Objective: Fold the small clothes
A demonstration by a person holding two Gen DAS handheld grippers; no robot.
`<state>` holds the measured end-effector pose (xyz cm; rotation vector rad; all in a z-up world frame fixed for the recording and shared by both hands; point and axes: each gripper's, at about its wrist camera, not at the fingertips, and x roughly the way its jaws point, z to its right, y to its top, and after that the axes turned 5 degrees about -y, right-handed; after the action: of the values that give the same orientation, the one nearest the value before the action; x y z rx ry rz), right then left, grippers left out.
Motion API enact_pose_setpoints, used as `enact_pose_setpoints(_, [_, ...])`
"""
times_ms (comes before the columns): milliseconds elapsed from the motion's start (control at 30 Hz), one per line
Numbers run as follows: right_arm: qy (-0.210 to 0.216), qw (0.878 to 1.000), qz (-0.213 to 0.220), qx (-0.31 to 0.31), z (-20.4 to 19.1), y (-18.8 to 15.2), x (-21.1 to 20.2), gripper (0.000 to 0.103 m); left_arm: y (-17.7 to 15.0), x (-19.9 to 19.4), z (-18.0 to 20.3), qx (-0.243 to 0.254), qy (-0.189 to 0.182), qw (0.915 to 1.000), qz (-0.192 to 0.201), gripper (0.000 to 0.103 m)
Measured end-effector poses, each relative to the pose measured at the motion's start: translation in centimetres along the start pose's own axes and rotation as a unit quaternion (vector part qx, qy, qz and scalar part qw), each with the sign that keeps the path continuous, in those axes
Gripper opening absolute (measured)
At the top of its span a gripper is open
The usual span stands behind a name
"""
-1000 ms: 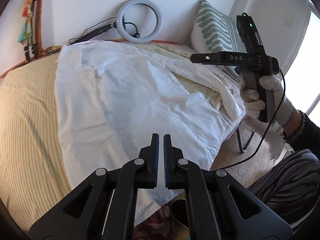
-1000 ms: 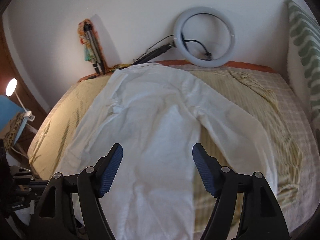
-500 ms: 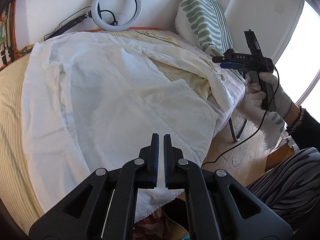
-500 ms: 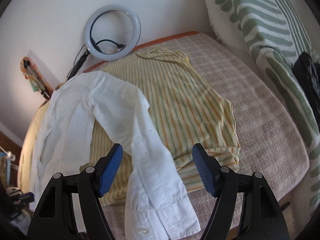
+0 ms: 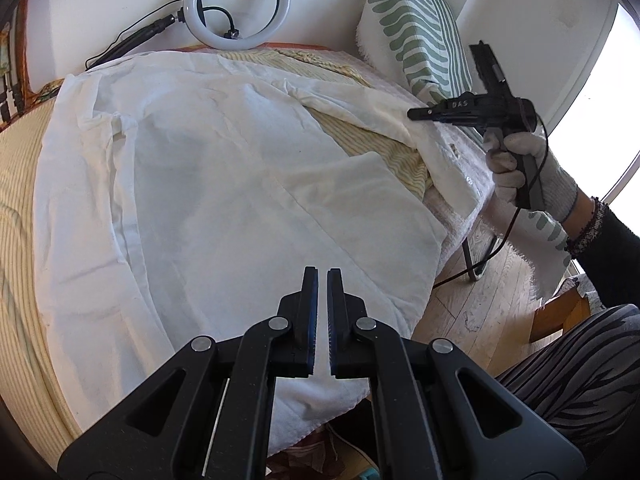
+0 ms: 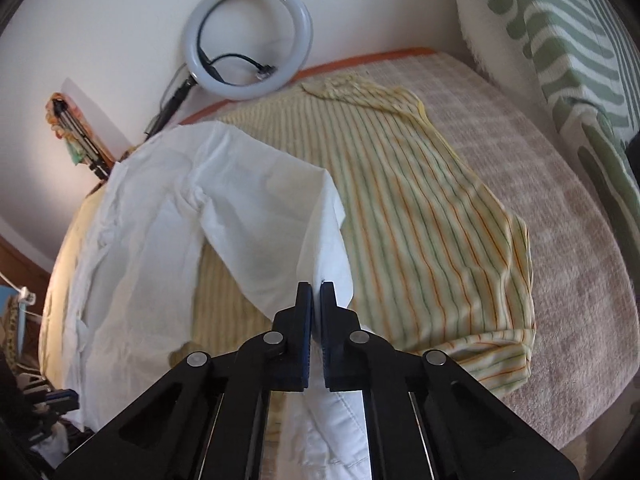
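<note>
Left gripper: jaws nearly together, hovering over hem, nothing visibly held.
White shirt: spread on bed, partly over striped shirt.
Right gripper: clenched on white sleeve near cuff.
Step, judged: folding sleeve inward. Next calls for carrying sleeve leftward across body, laying flat, releasing.
Containers: none visible.

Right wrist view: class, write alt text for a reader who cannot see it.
The right gripper is shut on the sleeve of a white shirt spread on a bed. A yellow striped shirt lies beside and partly under it; a ring light leans on the wall behind.
</note>
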<state>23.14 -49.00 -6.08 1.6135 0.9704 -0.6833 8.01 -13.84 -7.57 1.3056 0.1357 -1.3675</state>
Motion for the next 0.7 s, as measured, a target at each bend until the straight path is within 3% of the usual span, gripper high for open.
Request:
enact_pose_setpoints(200, [0.007,0.996,0.037,-0.08,-6.4,0.3,-3.8,0.003,-0.1,-0.1,-0.7,-0.015,-0.006,0.9999,0.005,0.001])
enact_pose_setpoints(367, [0.017,0.983,0.042,-0.175,-13.6,-1.2,-5.2,0.003,0.0,-0.9,-1.2,-0.025,-0.015,0.9994,0.015,0.001])
enact_pose_setpoints(567, [0.034,0.958,-0.011,-0.283,-20.6,-5.0,-2.6,0.003,-0.2,-1.7,-1.9,-0.032,-0.013,0.9992,0.023,0.001])
enact_pose_setpoints(633, [0.06,0.952,-0.038,-0.299,-21.7,-6.2,-1.6,0.004,-0.3,-1.9,-2.2,-0.035,-0.009,0.9991,0.023,0.001])
enact_pose_setpoints(700, [0.081,0.949,-0.052,-0.301,-22.1,-6.8,-1.4,0.014,-0.3,-2.1,-2.5,-0.038,-0.005,0.999,0.025,0.001])
